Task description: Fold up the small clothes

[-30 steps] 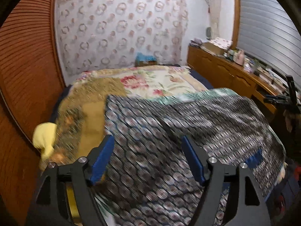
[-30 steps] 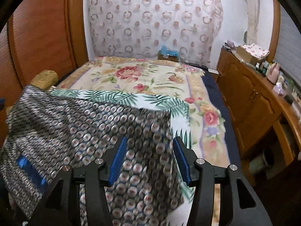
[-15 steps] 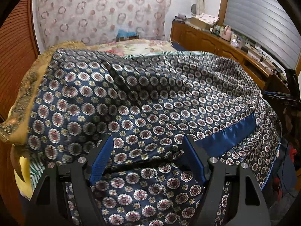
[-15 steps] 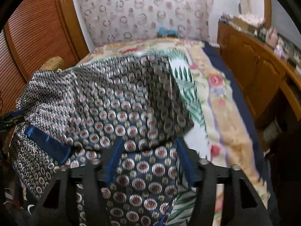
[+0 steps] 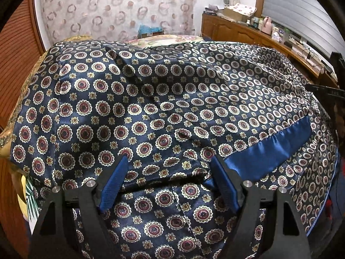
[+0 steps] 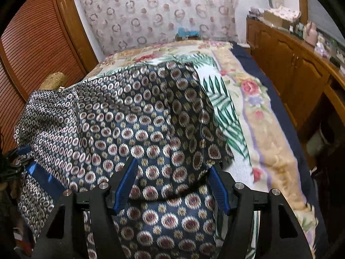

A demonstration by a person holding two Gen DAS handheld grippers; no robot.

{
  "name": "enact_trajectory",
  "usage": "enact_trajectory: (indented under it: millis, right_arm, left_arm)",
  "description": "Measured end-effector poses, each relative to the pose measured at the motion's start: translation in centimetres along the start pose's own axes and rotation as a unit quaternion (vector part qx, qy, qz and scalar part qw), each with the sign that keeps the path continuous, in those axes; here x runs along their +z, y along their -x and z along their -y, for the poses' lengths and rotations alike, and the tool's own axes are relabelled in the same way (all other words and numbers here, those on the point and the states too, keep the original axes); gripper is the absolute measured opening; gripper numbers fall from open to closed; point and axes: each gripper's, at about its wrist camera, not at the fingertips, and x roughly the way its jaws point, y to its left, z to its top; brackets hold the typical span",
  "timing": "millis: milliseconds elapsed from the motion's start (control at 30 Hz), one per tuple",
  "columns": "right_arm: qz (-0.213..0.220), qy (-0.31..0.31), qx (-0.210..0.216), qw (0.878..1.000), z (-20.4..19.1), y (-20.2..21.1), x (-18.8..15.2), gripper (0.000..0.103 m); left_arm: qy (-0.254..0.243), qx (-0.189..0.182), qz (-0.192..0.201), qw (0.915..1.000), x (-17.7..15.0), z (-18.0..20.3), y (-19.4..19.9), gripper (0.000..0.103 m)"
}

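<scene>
Now both tools, left (image 5: pixel 169 173) and right (image 6: pixel 172 176), gape over patterned garment (image 5: pixel 172 99).

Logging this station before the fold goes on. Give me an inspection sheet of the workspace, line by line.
Surface: bed with floral bedspread, partly covered.
Job's things: navy patterned garment with a plain blue band, draped over the bed's near end; right edge lies over a palm-leaf cloth.
Clutter: yellow item at the bed's left edge; straw-coloured object by the louvred door.
Grippers: left gripper open, fabric lying between its fingers; right gripper open, fabric between its fingers too.
Cables: thin wires on the sideboard top.
Surroundings: wooden sideboard crowded with small items, ring-patterned curtain, louvred wooden door.
</scene>
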Motion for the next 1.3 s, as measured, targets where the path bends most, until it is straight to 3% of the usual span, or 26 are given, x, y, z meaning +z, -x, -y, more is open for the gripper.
enact_trajectory:
  millis: [67, 333, 800, 900, 1067, 1300]
  right_arm:
    - [0.007, 0.005, -0.001, 1.0, -0.6, -0.4, 0.3, 0.063]
    - [0.005, 0.024, -0.042, 0.999, -1.8, -3.0, -0.8, 0.053]
    - [0.011, 0.05, -0.065, 0.997, -3.2, -3.7, -1.4, 0.053]
    - [0.012, 0.048, -0.062, 0.997, -3.0, -3.6, -1.4, 0.053]
    - [0.011, 0.052, -0.066, 0.996, -3.1, -3.6, -1.4, 0.053]
    - [0.011, 0.052, -0.065, 0.996, -3.1, -3.6, -1.4, 0.053]
  left_arm:
    - [0.001, 0.001, -0.004, 1.0, 0.0, -0.1, -0.2, 0.088]
    - [0.002, 0.004, -0.004, 1.0, 0.2, -0.2, -0.1, 0.089]
    - [0.003, 0.005, -0.012, 0.9999, -0.1, -0.4, 0.4, 0.088]
    - [0.015, 0.001, 0.017, 0.9997, -0.9, -1.2, 2.6, 0.087]
    - [0.053, -0.01, 0.056, 0.9969, -2.2, -4.4, 6.4, 0.074]
    - [0.121, 0.036, 0.072, 0.9893, -3.1, -10.0, 8.3, 0.059]
